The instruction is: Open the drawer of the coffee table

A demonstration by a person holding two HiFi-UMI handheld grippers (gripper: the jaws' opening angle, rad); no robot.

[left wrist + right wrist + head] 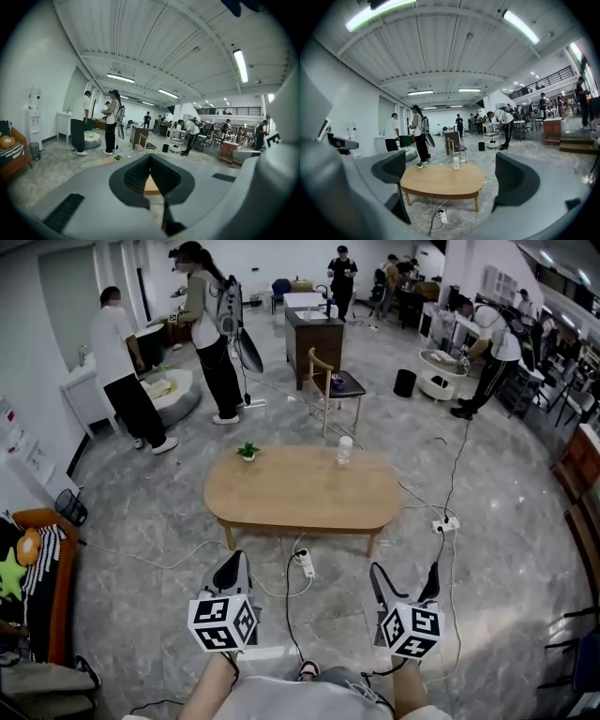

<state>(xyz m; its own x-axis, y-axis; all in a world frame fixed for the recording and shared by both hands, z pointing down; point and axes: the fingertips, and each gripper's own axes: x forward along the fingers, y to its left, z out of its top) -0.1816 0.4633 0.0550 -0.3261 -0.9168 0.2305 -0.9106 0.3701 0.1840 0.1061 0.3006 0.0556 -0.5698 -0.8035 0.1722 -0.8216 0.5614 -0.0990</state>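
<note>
Nearest to the person, the left gripper (232, 568) has its two dark jaws pressed together at the tips, and nothing is caught between them. Only a small slit stays behind the tips. The right gripper (405, 579) has its jaws spread wide apart and is also empty. Both grippers hang in the air above the grey marbled floor (141, 521), side by side, and both point at the oval light wooden coffee table (300, 493). The table stands in front of them, well apart from both. On the floor, under the table's near edge, lies a white power strip (305, 564) with black cables. From here I cannot tell clearly where the drawer front is. On the far part of the tabletop stand a small green potted plant (247, 452) at the left and a clear plastic bottle (345, 449) at the right. Behind the table is a wooden chair with a dark seat (330, 385), and further away several people stand in the hall.
</note>
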